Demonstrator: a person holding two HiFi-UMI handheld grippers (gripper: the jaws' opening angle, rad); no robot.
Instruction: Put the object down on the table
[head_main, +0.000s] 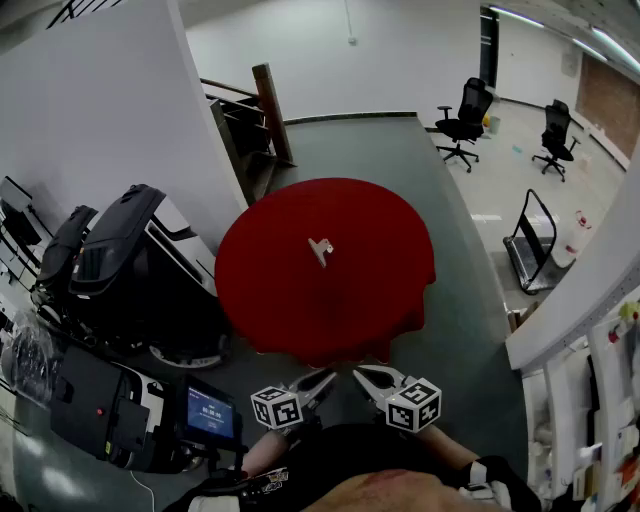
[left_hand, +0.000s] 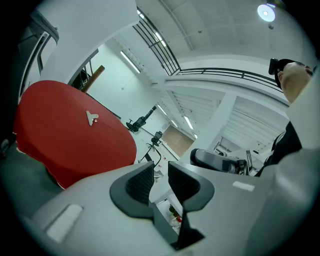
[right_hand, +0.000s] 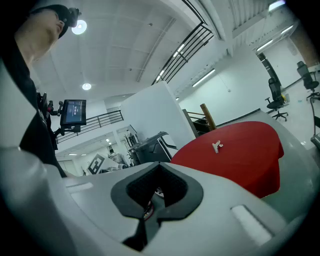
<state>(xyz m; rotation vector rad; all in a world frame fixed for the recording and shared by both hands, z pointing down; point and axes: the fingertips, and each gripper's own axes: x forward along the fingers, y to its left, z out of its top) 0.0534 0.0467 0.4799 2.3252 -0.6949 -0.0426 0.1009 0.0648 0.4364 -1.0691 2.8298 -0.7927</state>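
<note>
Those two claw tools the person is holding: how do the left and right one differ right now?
The left gripper has its jaws apart with a clear gap; the right gripper has its jaws closed together. In the head view the left gripper angles in toward the right, the right gripper toward the left. Both are empty and held short of the red table, where a small clip lies untouched.

White walls (head_main: 100, 120), grey floor (head_main: 380, 150). Round red-clothed table (head_main: 300, 300) mid-floor. Black office chair (head_main: 463, 118) and another (head_main: 555, 135) beyond its far right edge, wooden stairs (head_main: 250, 125) beyond far left. Ceiling strip lights (head_main: 518, 15) on.
</note>
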